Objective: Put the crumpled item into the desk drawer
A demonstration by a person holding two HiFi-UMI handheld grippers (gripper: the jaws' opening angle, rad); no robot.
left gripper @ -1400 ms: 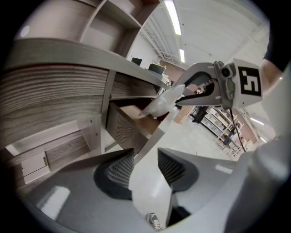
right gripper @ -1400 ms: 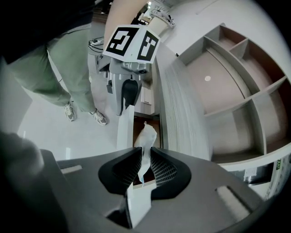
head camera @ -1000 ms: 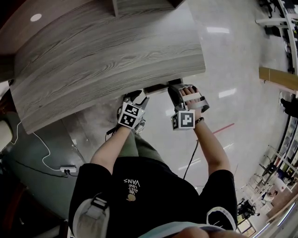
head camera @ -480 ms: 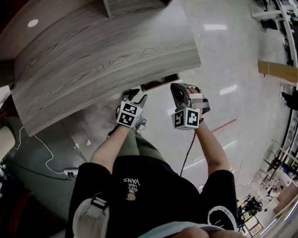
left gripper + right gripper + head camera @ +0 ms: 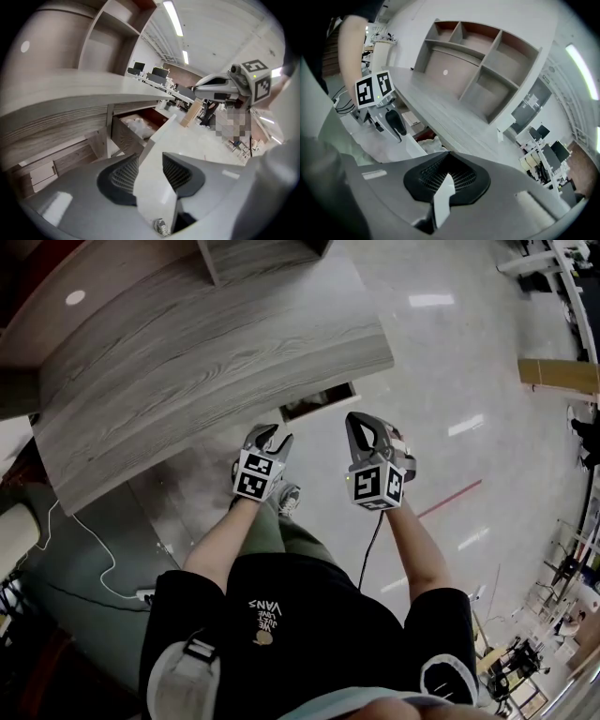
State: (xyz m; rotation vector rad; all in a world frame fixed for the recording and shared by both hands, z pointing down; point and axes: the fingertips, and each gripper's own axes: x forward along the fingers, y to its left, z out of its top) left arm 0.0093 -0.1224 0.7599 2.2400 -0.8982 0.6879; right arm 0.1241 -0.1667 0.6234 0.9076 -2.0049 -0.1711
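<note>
Your room is bright, lit evenly by ceiling strip lights [image 5: 173, 18] that throw white glare patches on the glossy floor [image 5: 441, 362]. The head view bends hard at its edges. Both gripper views sit inside dark, round fisheye borders, and their nearest parts go soft. Shadow lies under the worktop [image 5: 216, 362], and the drawer [image 5: 140, 126] interior is dim.

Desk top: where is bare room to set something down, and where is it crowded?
The desk top is bare, from the shelf unit to its front edge. The drawer is tighter: a crumpled item lies in it.
</note>
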